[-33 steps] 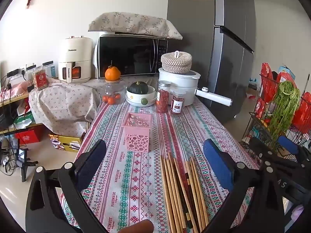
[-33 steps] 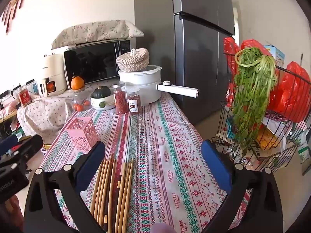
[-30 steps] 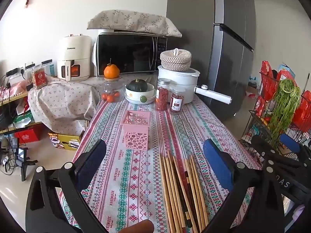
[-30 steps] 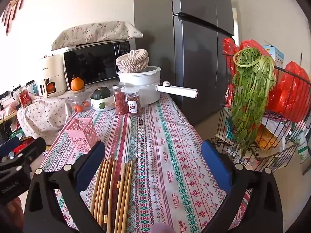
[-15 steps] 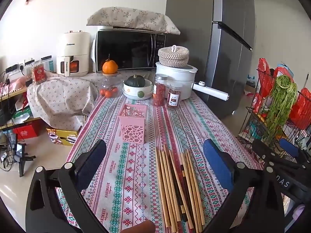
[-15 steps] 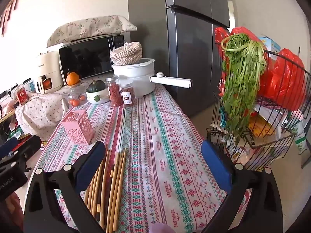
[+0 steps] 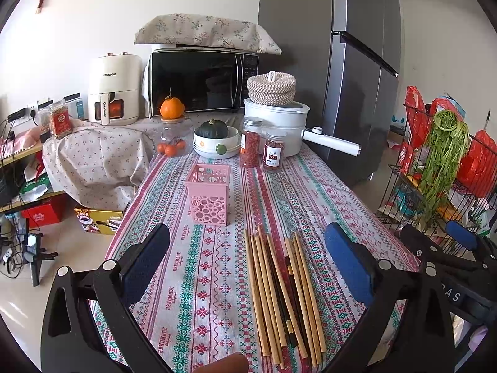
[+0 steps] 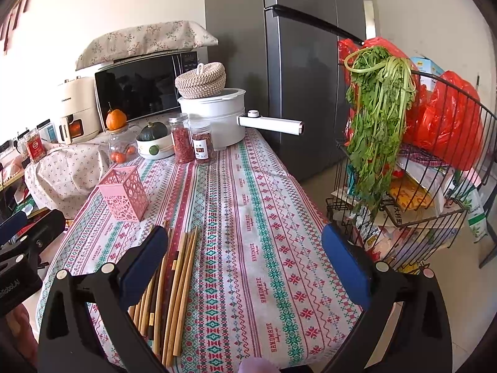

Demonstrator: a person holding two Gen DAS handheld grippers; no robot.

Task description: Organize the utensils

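On the table, my left tongs and right tongs (both spread, empty) have pulled back; chopsticks ahead lie ungrasped, pink holder beyond.

Wooden chopsticks lie flat, bundled lengthwise, near an upright pink holder.

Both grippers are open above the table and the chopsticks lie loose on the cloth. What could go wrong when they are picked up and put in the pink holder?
The chopsticks lie tightly together, some crossing, so a gripper may catch several or flick neighbours toward the table's near edge. The pink holder looks light and perforated; a tilted insertion might tip it. The right gripper sits mostly beside the pile, so it may need to shift left.
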